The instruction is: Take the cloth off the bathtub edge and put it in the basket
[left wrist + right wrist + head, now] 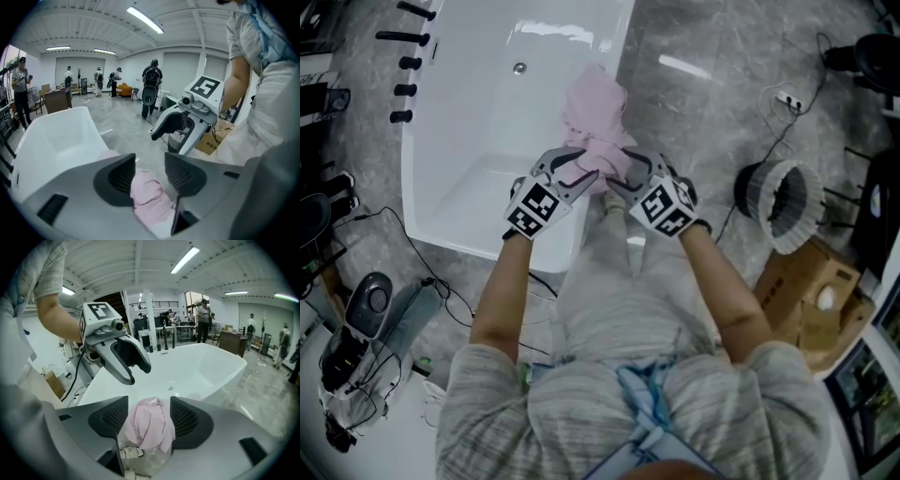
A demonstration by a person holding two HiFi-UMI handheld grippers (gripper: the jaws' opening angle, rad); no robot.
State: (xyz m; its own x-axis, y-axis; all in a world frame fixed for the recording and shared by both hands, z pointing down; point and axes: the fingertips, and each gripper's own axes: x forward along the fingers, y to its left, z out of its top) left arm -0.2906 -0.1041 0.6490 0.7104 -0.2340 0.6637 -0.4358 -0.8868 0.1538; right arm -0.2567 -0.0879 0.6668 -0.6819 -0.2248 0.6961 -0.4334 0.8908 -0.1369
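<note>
A pink cloth (595,122) lies bunched on the right rim of the white bathtub (469,187). Both grippers meet at its near end. My left gripper (581,166) is open; in the left gripper view the cloth (150,197) sits between its jaws against one pad, with a gap at the other. My right gripper (623,175) is open too, and the cloth (150,425) fills the space between its jaws loosely. Each gripper shows in the other's view: the right gripper (178,126) and the left gripper (124,357). The white ruffled basket (769,178) stands on the floor to the right.
A cardboard box (806,291) sits near the basket. Cables and a power strip (787,97) lie on the grey floor at right. Devices and cords (366,305) crowd the floor left of the tub. Dark fixtures (403,89) line the tub's left side. People stand far off (152,84).
</note>
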